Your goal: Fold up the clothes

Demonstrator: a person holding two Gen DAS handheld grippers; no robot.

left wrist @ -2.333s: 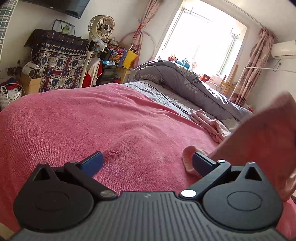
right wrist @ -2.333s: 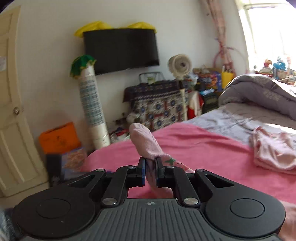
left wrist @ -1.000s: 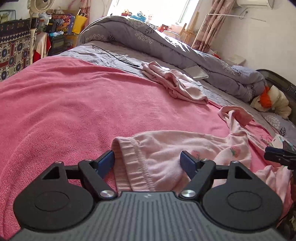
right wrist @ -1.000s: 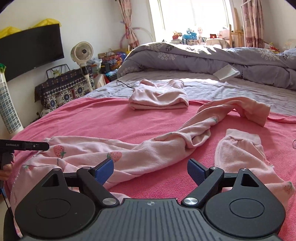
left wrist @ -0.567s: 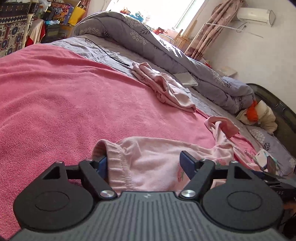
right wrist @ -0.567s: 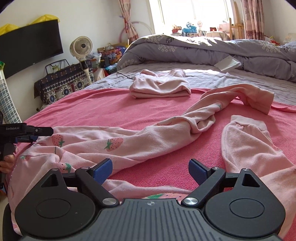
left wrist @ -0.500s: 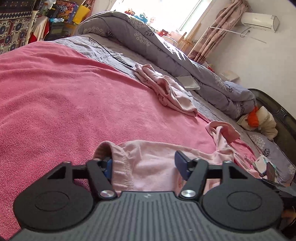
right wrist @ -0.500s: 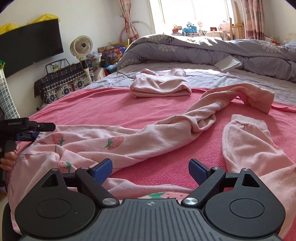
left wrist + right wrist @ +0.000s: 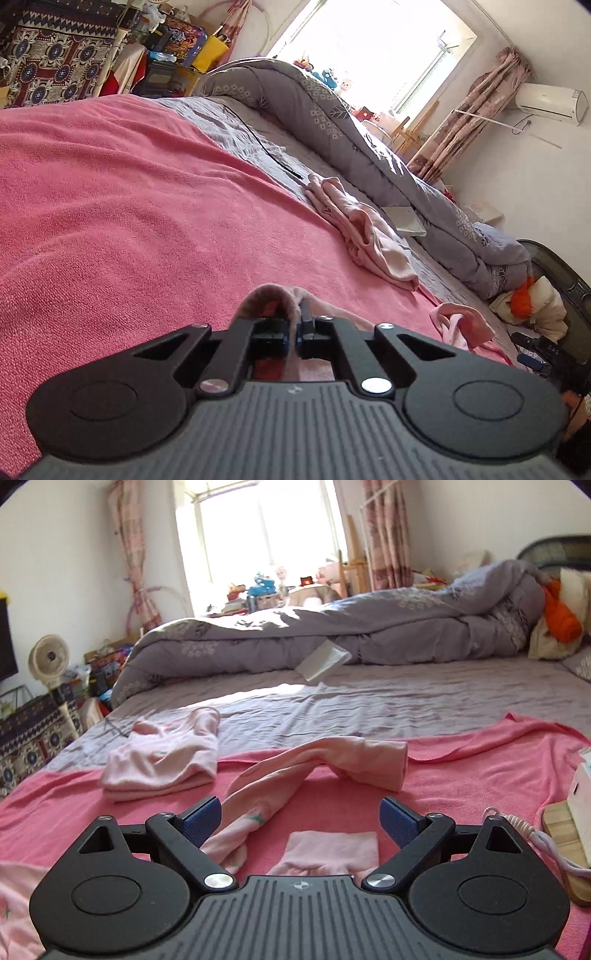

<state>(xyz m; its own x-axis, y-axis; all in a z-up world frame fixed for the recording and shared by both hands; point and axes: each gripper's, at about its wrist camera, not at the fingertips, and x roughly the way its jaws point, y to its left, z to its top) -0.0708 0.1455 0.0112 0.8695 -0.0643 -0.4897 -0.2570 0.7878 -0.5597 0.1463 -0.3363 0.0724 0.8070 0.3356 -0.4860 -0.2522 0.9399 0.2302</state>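
Pink strawberry-print pyjama trousers lie spread on a pink towel blanket (image 9: 110, 206). My left gripper (image 9: 293, 334) is shut on the trousers' ribbed cuff (image 9: 273, 295), which bulges up between the jaws. In the right wrist view, my right gripper (image 9: 301, 818) is open and empty, low over the blanket (image 9: 480, 771). One trouser leg (image 9: 317, 764) runs away between its fingers, and a second cuff (image 9: 334, 849) lies just under it. The far leg end also shows in the left wrist view (image 9: 461, 321).
A folded pink garment (image 9: 162, 760) lies at the blanket's far edge, also in the left wrist view (image 9: 369, 236). A rolled grey duvet (image 9: 332, 635) runs along the back. A wooden board with a white charger and cable (image 9: 569, 834) sits at right.
My left gripper has closed on the trouser cuff that lay between its open jaws. My right gripper has swung right toward the far leg end and second cuff, still open.
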